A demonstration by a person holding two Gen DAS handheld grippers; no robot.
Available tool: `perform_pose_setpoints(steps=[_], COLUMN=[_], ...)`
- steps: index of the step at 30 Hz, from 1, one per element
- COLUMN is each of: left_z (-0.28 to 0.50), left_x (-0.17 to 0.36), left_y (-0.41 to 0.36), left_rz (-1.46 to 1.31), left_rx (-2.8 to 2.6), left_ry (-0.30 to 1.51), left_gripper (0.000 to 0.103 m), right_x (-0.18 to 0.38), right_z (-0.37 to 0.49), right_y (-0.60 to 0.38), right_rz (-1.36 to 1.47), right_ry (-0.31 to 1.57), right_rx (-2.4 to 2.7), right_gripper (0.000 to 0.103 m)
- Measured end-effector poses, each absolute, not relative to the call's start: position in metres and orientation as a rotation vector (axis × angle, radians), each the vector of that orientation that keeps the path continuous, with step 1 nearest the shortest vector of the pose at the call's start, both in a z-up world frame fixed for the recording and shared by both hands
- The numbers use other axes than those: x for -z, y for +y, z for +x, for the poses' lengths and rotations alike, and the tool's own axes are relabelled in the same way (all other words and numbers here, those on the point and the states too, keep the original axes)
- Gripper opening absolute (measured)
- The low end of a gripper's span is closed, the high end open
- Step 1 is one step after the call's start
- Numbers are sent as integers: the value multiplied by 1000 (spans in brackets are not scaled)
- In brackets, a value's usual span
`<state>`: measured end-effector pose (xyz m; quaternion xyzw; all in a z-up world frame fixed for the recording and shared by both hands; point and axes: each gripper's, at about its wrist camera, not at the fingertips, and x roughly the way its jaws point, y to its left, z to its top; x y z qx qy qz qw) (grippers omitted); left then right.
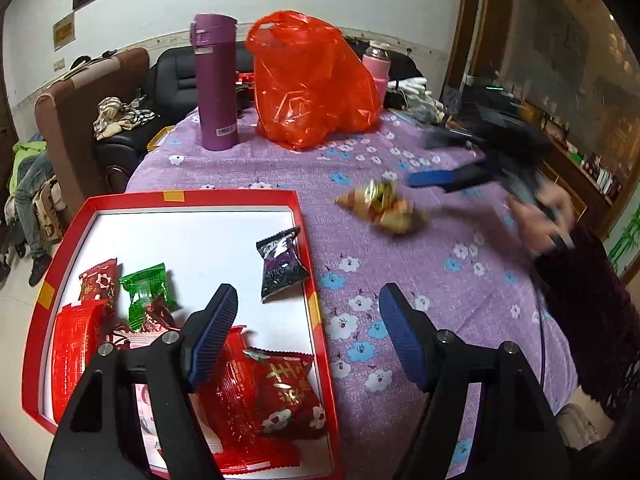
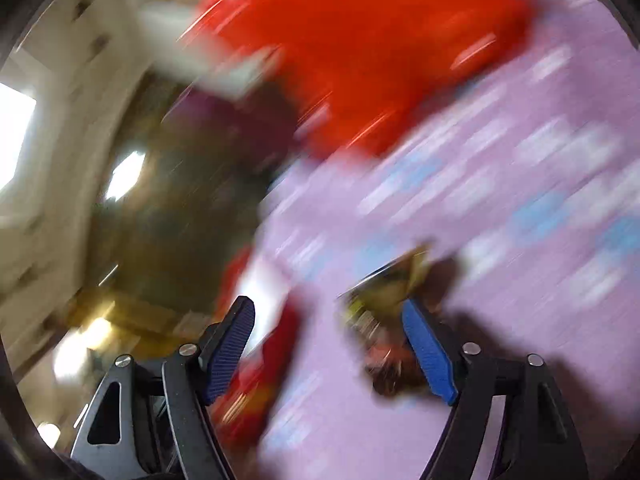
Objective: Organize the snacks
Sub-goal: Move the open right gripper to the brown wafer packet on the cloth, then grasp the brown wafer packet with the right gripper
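The gold-wrapped snacks (image 1: 382, 208) lie on the tabletop (image 1: 400, 280) just beyond the right gripper (image 1: 430, 160), whose jaws stand spread, unpinched.

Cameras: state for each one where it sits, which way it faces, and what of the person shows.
Left wrist: on the left gripper, angled down over the red tray and floral tablecloth; jaws open, the person's right hand in view.
Right wrist: on the right gripper, blurred, jaws open, low over the tablecloth.
Shared: gold snack, orange bag.
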<state>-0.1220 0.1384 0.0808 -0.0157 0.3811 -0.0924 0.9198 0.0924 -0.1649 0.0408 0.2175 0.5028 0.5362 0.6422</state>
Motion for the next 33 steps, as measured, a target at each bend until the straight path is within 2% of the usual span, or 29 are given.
perform_pose_setpoints(steps=[3, 5, 13, 17, 19, 20, 22, 33], left_z=[-118, -118, -133, -144, -148, -150, -154, -181], left_x=[-75, -71, -83, -83, -80, -78, -73, -53], left_y=[139, 138, 175, 203, 213, 216, 220, 201], left_rz=[-41, -37, -34, -26, -45, -55, -60, 74], left_rx=[189, 191, 78, -13, -30, -33, -43, 92], left_ry=[795, 802, 762, 756, 763, 765, 776, 813], left_gripper=[74, 74, 74, 77, 77, 77, 77, 77], right_x=[-81, -91, -37, -29, -27, -24, -16, -11], right_z=[51, 47, 47, 24, 18, 18, 13, -7], right_y=[-179, -190, -133, -95, -80, -75, -62, -51], right_rz=[384, 363, 236, 82, 28, -12, -129, -220], right_ry=[965, 909, 1136, 1120, 1107, 1097, 1068, 962], right_rx=[-1311, -1194, -822, -720, -676, -634, -540, -474], right_gripper=[77, 88, 88, 87, 81, 72, 60, 59])
